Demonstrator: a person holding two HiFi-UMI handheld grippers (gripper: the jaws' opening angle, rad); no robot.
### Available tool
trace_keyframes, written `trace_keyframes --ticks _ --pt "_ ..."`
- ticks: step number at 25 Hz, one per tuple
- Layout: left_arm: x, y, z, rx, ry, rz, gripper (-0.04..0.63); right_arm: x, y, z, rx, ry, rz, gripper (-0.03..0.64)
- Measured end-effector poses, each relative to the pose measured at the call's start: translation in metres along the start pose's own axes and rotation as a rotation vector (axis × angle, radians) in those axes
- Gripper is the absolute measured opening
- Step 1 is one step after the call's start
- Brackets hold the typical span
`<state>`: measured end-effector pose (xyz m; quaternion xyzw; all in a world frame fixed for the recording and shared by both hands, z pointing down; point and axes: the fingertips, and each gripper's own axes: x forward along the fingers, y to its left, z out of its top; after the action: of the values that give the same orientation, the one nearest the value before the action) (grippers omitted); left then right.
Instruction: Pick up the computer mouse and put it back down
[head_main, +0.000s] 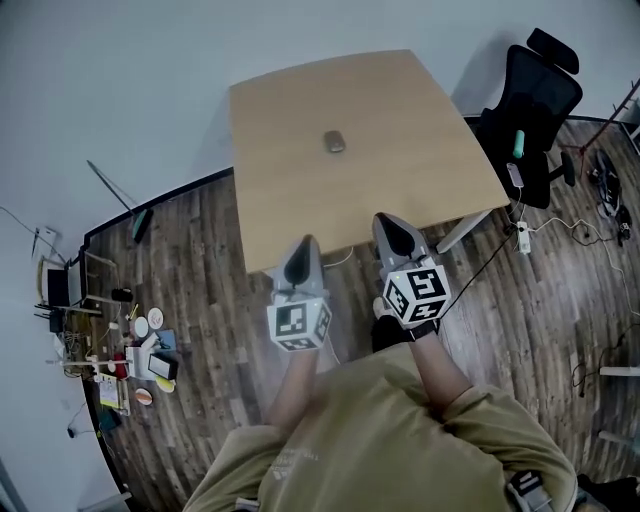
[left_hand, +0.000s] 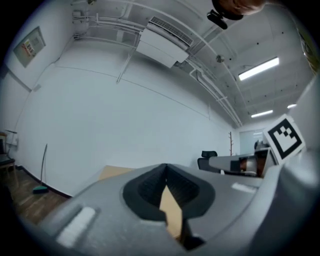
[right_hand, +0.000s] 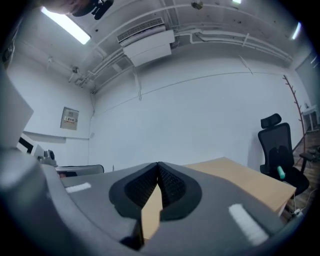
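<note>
A small grey computer mouse (head_main: 334, 142) lies near the middle of the light wooden table (head_main: 420, 150) in the head view. Both grippers hang at the table's near edge, well short of the mouse. My left gripper (head_main: 301, 250) is shut with its tips meeting and nothing between them; the left gripper view shows the same closed jaws (left_hand: 165, 172). My right gripper (head_main: 391, 224) is also shut and empty, as the right gripper view (right_hand: 158, 170) confirms. The mouse does not show in either gripper view.
A black office chair (head_main: 535, 110) stands at the table's right, with cables and a power strip (head_main: 523, 236) on the wooden floor. Clutter of small items (head_main: 140, 360) lies on the floor at left. A white wall runs behind the table.
</note>
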<state>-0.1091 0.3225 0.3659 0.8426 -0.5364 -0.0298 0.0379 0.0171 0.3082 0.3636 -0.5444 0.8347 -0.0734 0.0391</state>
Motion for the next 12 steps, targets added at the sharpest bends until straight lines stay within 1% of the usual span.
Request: trace_keyframes --ticks 4,7,12 --pt "0.059 -0.009 -0.006 0.001 0.024 0.077 0.002 0.044 -0.051 0.007 0.017 0.021 0.061 0.005" --pt "0.102 -0.02 -0.005 0.0 0.03 0.11 0.002 0.077 -0.086 0.01 0.032 0.059 0.111 0.005" --pt "0.156 -0.028 -0.009 0.021 0.045 0.167 0.002 0.119 -0.124 0.01 0.049 0.097 0.183 0.005"
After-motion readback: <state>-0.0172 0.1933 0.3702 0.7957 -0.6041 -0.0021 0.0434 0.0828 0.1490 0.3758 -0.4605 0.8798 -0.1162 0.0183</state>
